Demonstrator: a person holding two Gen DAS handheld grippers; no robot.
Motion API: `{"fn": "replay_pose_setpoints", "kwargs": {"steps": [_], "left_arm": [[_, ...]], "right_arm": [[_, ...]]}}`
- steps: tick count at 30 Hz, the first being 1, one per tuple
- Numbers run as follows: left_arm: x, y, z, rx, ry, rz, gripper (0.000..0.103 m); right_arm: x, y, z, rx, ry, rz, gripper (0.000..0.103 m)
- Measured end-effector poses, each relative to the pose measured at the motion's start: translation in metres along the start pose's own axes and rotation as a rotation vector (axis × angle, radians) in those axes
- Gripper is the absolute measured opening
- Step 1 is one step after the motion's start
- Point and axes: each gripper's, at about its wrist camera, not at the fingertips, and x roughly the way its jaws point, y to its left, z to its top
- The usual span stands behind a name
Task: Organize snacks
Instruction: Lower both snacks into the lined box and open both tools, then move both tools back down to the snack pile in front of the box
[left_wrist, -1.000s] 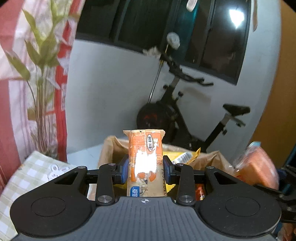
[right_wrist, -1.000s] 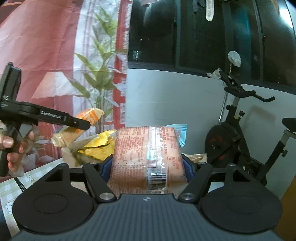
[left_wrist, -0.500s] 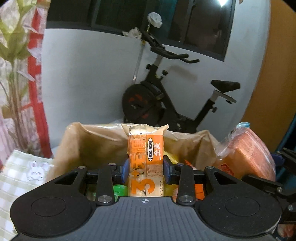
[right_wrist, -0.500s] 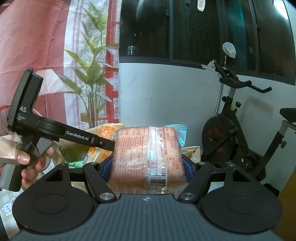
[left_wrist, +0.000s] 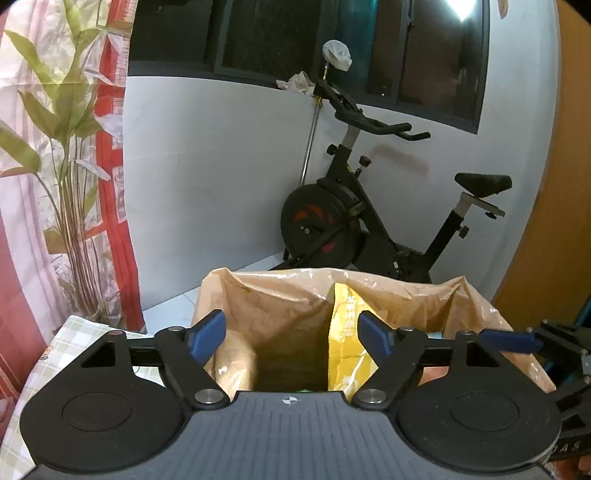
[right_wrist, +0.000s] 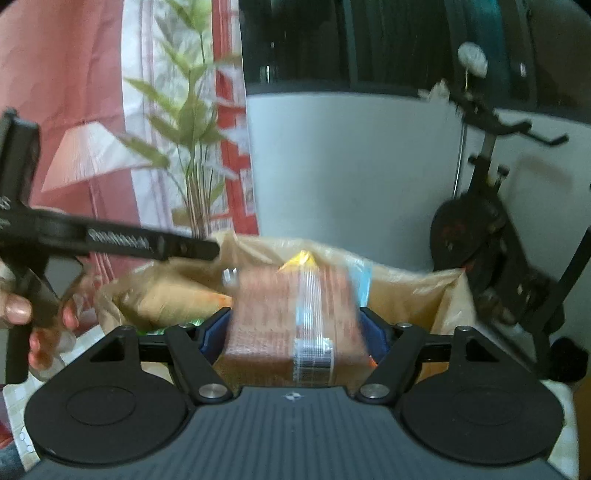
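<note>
Brown paper bag (left_wrist: 280, 317) stands open-topped directly ahead of the left gripper (left_wrist: 291, 338). That gripper's blue-padded fingers (left_wrist: 207, 334) are spread wide with nothing between them, poised over the bag's mouth. Inside the bag, a yellow snack packet (left_wrist: 345, 332) stands upright against the right side; a pale rounded package sits low at the left, too blurred to identify. Checked tablecloth (left_wrist: 74, 328) shows under the bag at lower left.

Right gripper (right_wrist: 295, 332) is clamped on an orange-brown snack pack (right_wrist: 291, 314) with a clear seam strip down its middle, held between both pads just above the bag's near rim. Motion blur softens this view. The person's left hand (right_wrist: 22, 321) grips the other tool's handle at far left, its fingers reaching over the bag. Behind the bag: a black exercise bike (left_wrist: 354, 218) against a white wall, and a green plant (left_wrist: 62, 129) before a red-patterned curtain (right_wrist: 74, 92).
</note>
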Motion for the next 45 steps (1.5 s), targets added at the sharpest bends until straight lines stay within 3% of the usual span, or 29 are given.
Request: {"fn": "replay_pose_setpoints", "kwargs": {"steps": [4,18,30,45], "left_arm": [[-0.005,-0.002,-0.005,0.019,0.005,0.006,0.082],[-0.046,0.002,-0.025,0.029,-0.005,-0.007,0.082],[-0.087,0.011,-0.058,-0.004,-0.021,-0.013,0.082],[-0.117,0.019,-0.108,0.009,-0.016,0.033,0.082]], "right_arm": [[-0.005,0.001,0.000,-0.009,-0.003,-0.007,0.087],[-0.034,0.010,-0.011,-0.066,0.034,-0.022,0.087],[-0.065,0.022,-0.034,-0.035,-0.008,-0.081,0.087],[-0.086,0.049,-0.071,-0.033,-0.028,-0.069,0.087]]}}
